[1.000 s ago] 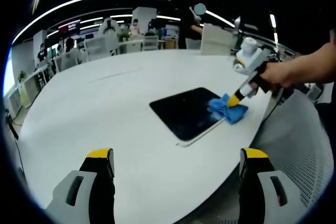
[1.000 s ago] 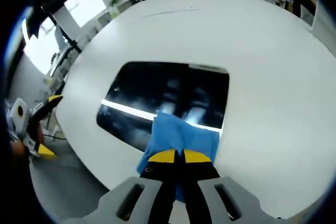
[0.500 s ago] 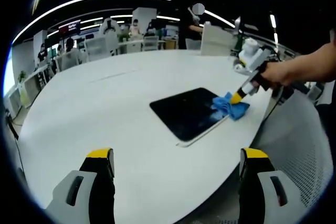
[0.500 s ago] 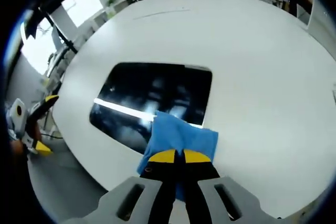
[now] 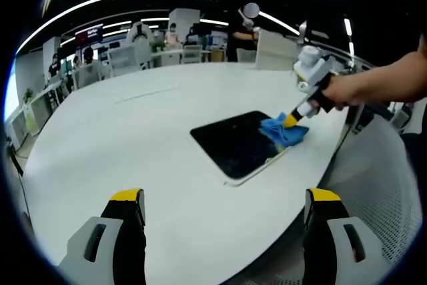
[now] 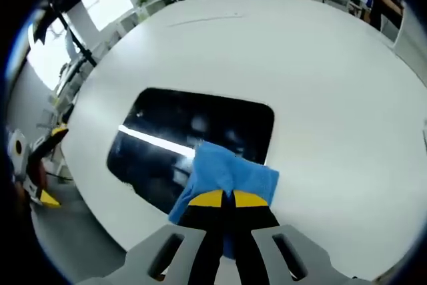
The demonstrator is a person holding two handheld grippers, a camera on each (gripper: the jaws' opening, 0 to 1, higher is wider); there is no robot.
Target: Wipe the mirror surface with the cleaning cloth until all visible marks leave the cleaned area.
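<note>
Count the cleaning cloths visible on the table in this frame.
1. A blue cleaning cloth is clamped in the right gripper and lies on the near corner of the dark mirror on the white table.

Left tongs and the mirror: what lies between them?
In the left gripper view, bare white table lies between the left tongs and the mirror.

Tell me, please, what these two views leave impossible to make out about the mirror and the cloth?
- Marks on the mirror: both views, lost among dark reflections.
- Mirror's near corner: right gripper view, covered by the blue cloth.
- Cloth's gripped end: right gripper view, hidden behind the right gripper.
</note>
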